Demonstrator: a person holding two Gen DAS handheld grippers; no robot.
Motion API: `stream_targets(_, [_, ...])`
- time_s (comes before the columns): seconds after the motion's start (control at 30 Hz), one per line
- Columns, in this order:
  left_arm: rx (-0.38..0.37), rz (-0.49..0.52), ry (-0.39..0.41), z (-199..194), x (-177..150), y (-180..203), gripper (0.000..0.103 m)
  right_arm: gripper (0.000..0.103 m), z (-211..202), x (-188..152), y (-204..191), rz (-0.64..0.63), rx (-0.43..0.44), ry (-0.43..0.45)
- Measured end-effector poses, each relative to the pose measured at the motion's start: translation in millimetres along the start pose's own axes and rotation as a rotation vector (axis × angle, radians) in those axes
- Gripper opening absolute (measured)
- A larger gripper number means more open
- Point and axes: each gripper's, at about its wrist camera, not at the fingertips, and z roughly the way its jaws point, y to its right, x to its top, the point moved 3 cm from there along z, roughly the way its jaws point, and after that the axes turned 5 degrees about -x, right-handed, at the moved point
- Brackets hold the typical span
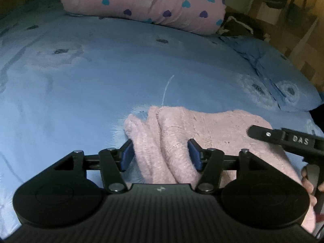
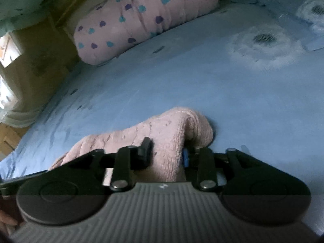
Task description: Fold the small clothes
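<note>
A fuzzy pink garment (image 1: 212, 129) lies bunched on the blue bed sheet (image 1: 121, 70) close in front of me. My left gripper (image 1: 161, 156) is shut on the garment's left part, with a thick fold of it squeezed between the blue pads. The right gripper's black finger (image 1: 283, 139) reaches over the garment's right side, a hand behind it. In the right wrist view my right gripper (image 2: 165, 155) is shut on a raised ridge of the pink garment (image 2: 172, 121), which bulges up between the fingers. The garment's near part is hidden under both gripper bodies.
A rolled pink blanket with blue and purple hearts (image 1: 151, 0) lies at the head of the bed, also seen as the pink blanket (image 2: 141, 20). A blue pillow (image 1: 273, 70) sits at the right. Wooden furniture (image 1: 299, 30) stands beyond the bed's right edge.
</note>
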Motion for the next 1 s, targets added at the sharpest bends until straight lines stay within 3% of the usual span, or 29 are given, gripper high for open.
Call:
stream_targets(0.07, [0.011,0.002,0.010,-13.5,1.4,1.1,0.065,0.042,-13.4,-1.4,-3.3,-0.019,-0.042,0.031])
stream_targets(0.13, [0.037,0.021,0.018,-28.6,2.4,4.3,0.069,0.049,-31.1,-3.8,-8.2,-0.044,-0.061,0.067])
stream_targets(0.2, [0.058,0.050,0.035,-47.8,2.0,10.3,0.072,0.065,-50.1,-6.0,-14.2,-0.072,-0.075,0.106])
stream_targets(0.27, [0.076,0.064,0.041,-65.6,0.2,15.8,0.081,0.067,-66.0,-9.3,-20.0,-0.083,-0.076,0.153])
stream_targets(0.6, [0.133,0.108,0.026,-125.2,-48.5,41.9,0.094,0.069,-140.0,-56.8,-49.0,-0.155,-0.076,0.190])
stream_targets(0.77, [0.187,0.150,0.007,-134.0,-85.1,52.5,0.096,0.070,-159.3,-87.4,-56.0,-0.221,-0.117,0.179])
stream_targets(1.0, [0.231,0.118,-0.030,-127.8,-119.6,49.8,0.096,0.070,-164.6,-120.3,-61.3,-0.245,-0.168,0.158])
